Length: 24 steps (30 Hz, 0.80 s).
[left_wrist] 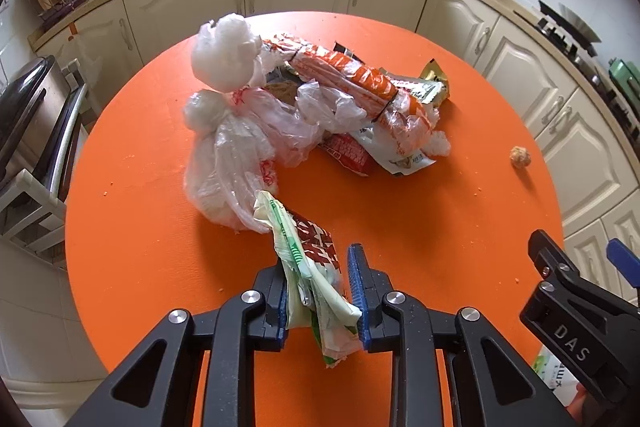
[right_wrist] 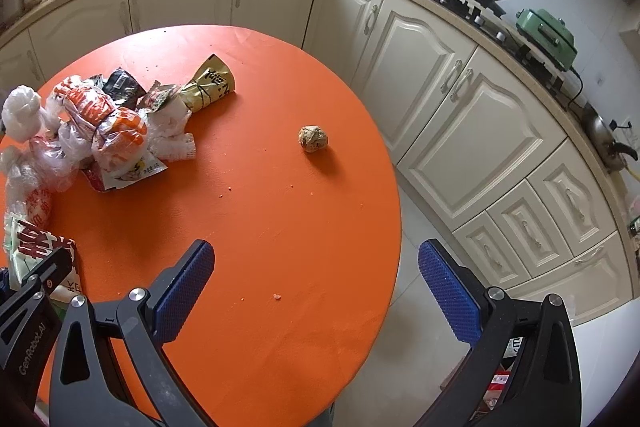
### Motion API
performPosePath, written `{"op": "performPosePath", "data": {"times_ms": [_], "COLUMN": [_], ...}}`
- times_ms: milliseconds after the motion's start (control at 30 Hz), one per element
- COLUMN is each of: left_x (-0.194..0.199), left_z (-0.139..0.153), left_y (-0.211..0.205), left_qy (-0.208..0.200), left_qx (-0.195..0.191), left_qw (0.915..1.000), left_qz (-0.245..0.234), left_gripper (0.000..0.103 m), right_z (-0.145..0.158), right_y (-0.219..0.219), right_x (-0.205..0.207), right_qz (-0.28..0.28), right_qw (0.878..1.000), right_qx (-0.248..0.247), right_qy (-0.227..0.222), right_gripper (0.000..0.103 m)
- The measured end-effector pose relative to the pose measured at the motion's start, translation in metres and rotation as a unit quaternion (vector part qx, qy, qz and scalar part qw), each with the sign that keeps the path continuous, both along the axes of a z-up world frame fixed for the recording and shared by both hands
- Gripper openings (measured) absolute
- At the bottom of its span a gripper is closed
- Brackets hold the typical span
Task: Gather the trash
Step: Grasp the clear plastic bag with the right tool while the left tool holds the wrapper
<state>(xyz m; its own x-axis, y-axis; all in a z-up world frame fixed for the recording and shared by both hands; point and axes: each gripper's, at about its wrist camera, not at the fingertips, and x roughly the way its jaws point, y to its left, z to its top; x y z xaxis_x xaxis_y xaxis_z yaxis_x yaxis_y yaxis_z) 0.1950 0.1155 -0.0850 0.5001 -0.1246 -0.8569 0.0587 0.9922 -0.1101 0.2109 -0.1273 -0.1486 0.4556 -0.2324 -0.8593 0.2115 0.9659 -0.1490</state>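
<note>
**Left wrist view: tongs pinch a wrapper near the desk's front edge**

Left wrist view shows the left tongs pinching a crumpled green-and-white wrapper, which is squeezed between the two blue pads and sticks up and forward out of them. It sits over the near part of the round orange desk. Just beyond it lies a clear plastic bag, and behind that the main pile of trash, bags and snack packets bunched together around the middle of the desk, a little left of centre. To the right of the pile the orange surface is bare up to the curved edge, apart from a small brown crumpled ball lying alone close to that edge.

From the right wrist view, the right tongs are spread wide with nothing between them, hanging over the desk's near right rim; one pad is above the orange top, the other above the pale floor past the edge. The ball lies ahead of them, well apart from the pile at the left. Between the desk's edge and the cream cabinets a strip of floor stays open.
</note>
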Motion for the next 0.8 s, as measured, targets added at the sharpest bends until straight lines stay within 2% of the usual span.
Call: {"op": "performPosePath", "data": {"times_ms": [200,333,500,633,800], "left_x": [-0.034,-0.046,-0.057,-0.06,-0.05], "left_z": [0.024,0.028,0.033,0.034,0.036], "left_y": [0.028,0.053,0.08,0.092,0.109], "left_qy": [-0.029,-0.031,-0.036,-0.034,-0.03], "left_qx": [-0.009,-0.027,-0.027,-0.029,-0.031], "left_qw": [0.9995,0.9991,0.9985,0.9982,0.9973], "left_qz": [-0.003,0.005,0.03,0.041,0.06], "left_gripper": [0.021,0.021,0.021,0.021,0.021], "right_z": [0.007,0.009,0.01,0.017,0.026], "right_y": [0.018,0.035,0.055,0.069,0.092], "right_x": [-0.009,-0.014,-0.013,-0.004,0.018], "right_qz": [0.008,0.02,0.037,0.058,0.092], "right_qw": [1.0,1.0,0.999,0.998,0.99], "right_qx": [-0.001,-0.001,0.005,0.031,0.097], "right_qy": [-0.007,-0.011,-0.013,-0.025,-0.034], "right_gripper": [0.103,0.103,0.103,0.103,0.103]}}
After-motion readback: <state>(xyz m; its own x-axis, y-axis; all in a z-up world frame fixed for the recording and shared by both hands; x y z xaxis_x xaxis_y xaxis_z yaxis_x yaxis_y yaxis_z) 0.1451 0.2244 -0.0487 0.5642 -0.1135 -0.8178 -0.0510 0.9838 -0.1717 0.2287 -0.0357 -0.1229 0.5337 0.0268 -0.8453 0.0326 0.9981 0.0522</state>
